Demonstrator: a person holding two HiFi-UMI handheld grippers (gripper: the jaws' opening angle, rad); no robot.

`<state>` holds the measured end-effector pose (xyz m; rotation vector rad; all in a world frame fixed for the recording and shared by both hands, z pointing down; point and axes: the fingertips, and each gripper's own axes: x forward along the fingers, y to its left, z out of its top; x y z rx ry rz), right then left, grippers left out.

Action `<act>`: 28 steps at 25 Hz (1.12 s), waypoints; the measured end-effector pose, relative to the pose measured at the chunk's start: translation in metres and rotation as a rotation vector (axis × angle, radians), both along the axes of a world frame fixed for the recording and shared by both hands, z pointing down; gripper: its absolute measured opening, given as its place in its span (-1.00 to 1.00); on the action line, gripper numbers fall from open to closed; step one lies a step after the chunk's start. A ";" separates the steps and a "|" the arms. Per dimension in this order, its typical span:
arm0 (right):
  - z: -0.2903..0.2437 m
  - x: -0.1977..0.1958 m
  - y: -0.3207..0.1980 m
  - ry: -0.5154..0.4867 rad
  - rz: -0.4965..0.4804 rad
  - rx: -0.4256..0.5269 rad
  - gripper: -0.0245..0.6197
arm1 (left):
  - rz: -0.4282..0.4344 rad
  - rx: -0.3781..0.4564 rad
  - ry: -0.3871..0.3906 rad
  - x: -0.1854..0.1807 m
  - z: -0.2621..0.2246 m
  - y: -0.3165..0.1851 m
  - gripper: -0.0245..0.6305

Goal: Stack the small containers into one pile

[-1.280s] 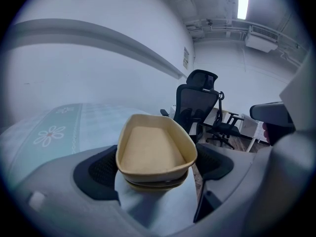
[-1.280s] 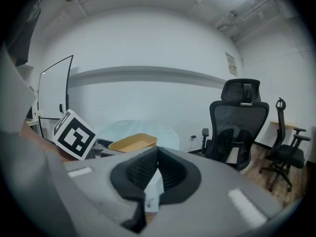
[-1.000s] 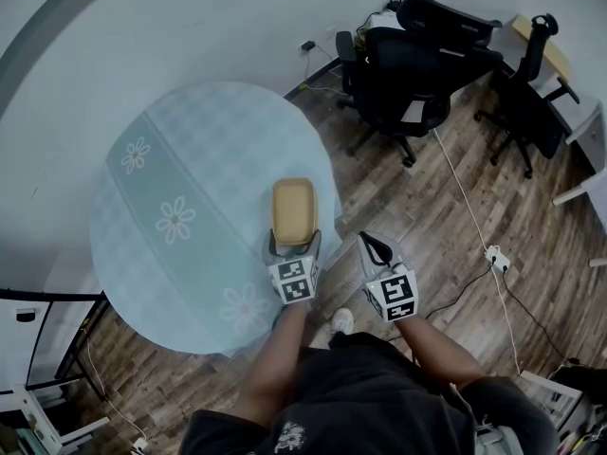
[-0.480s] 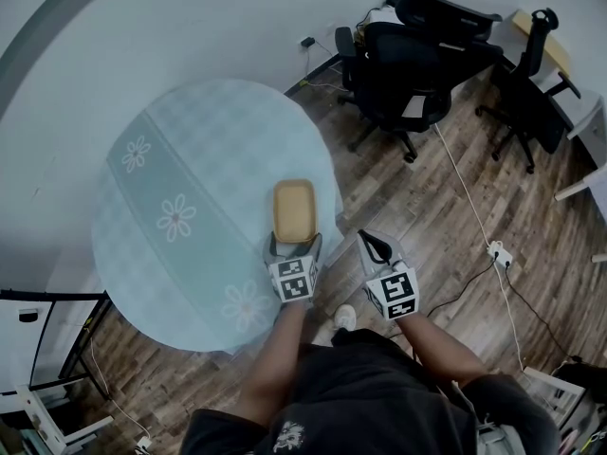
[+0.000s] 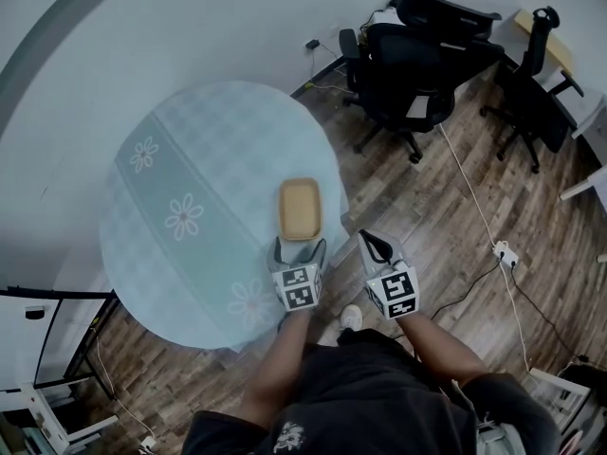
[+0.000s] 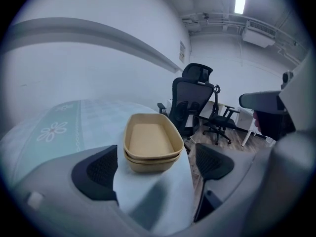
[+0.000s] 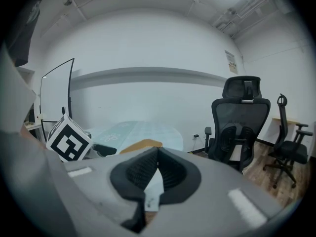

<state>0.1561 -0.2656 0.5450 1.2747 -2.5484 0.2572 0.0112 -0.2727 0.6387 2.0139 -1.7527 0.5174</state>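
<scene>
"Since a second ago the left claw (image 5: 300,245) has slid back a little toward the person. Its jaws flanked the near end of the containers (image 5: 300,209) then, and now only their tips come level with that end."

"Is it gripping them?"

"No. Its own view shows the jaws spread wide. Both pads are clear of the tan walls, and tablecloth shows in the gap on either side."

"How many containers are there?"

"Two, one nested inside the other. They sit upright, and the upper rim stands a little above the lower one. They're on the round table (image 5: 209,140), near its edge on the person's side, to the right of the flower-print band (image 5: 183,216)."

"And the right claw?"

"The right claw (image 5: 376,245) has its jaws pressed together with nothing between them. It hangs past the table's edge, over the wooden floor (image 5: 408,207), just beside the left one. It hasn't shifted over that second."

"Anything else around?"

"Black office chairs (image 5: 408,64) stand beyond the table. A white cable (image 5: 469,197) runs across the floor to a power strip (image 5: 500,256)."
</scene>
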 end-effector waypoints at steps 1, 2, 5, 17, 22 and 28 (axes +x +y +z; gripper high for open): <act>-0.001 -0.001 0.002 -0.003 -0.001 0.000 -0.92 | -0.001 0.006 -0.002 0.000 -0.003 0.002 0.61; -0.002 -0.002 0.004 -0.007 -0.001 0.001 -0.92 | -0.002 0.012 -0.002 -0.001 -0.007 0.004 0.60; -0.006 -0.001 0.009 -0.012 -0.001 0.005 -0.92 | -0.006 0.036 0.005 0.001 -0.023 0.012 0.58; -0.023 0.002 0.020 -0.058 -0.001 0.035 -0.92 | -0.019 0.154 -0.030 0.015 -0.082 0.042 -0.20; -0.033 -0.004 0.027 -0.076 -0.016 0.050 -0.92 | -0.040 0.184 -0.040 0.007 -0.102 0.052 -0.51; -0.039 -0.001 0.039 -0.075 -0.031 0.048 -0.92 | -0.058 0.204 -0.034 0.006 -0.118 0.066 -0.82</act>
